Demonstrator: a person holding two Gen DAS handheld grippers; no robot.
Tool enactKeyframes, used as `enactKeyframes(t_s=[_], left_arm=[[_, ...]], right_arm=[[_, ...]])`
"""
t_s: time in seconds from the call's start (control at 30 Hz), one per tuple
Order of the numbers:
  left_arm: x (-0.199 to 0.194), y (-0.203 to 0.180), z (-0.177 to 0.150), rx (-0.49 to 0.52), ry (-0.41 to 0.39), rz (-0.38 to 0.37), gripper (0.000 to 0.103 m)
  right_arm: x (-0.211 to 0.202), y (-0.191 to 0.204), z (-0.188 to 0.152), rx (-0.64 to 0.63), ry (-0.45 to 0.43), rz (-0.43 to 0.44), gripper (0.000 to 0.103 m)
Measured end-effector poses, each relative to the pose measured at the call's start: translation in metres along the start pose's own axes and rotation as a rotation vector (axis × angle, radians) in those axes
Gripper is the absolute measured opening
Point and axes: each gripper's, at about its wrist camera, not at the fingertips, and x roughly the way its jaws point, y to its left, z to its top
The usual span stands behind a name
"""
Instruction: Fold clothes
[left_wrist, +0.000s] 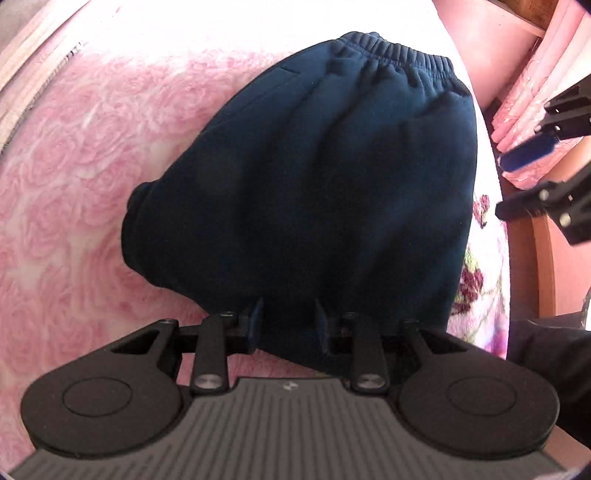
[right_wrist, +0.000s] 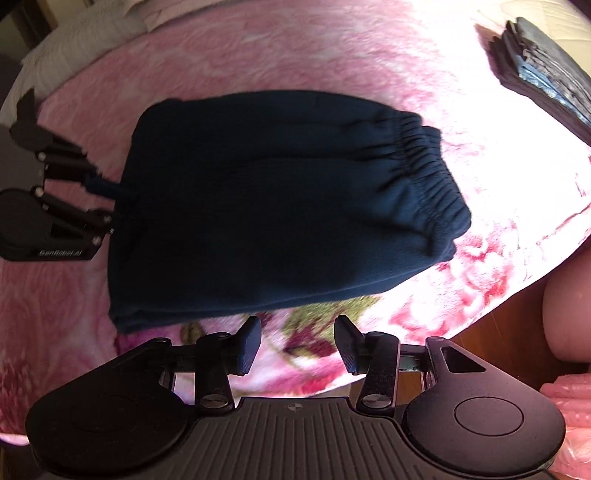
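we're late in the fold: navy pants (right_wrist: 266, 199) lie as a compact bundle on the pink blanket (right_wrist: 258, 55), elastic waistband showing. left gripper (left_wrist: 288, 325) jaws part-closed around the bundle's near edge; firm pinch, can't tell. right gripper (right_wrist: 297, 339) hangs wide apart, empty, just beside it. next probably lift or tidy, keeping layers together.
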Motion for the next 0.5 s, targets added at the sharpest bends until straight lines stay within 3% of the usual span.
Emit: enactKeyframes(t_s=[0.37,0.5], left_arm=[[-0.031,-0.012,-0.022,-0.066,-0.008,0.03,0.026],[-0.034,-0.031,-0.024,-0.043,-0.022,0.067,0.028]], right_arm=[[-0.028,0.02,-0.001,-0.072,0.029,-0.016,0.048],[-0.032,0.016,-0.004,-0.111,0.035,0.0,0.048]])
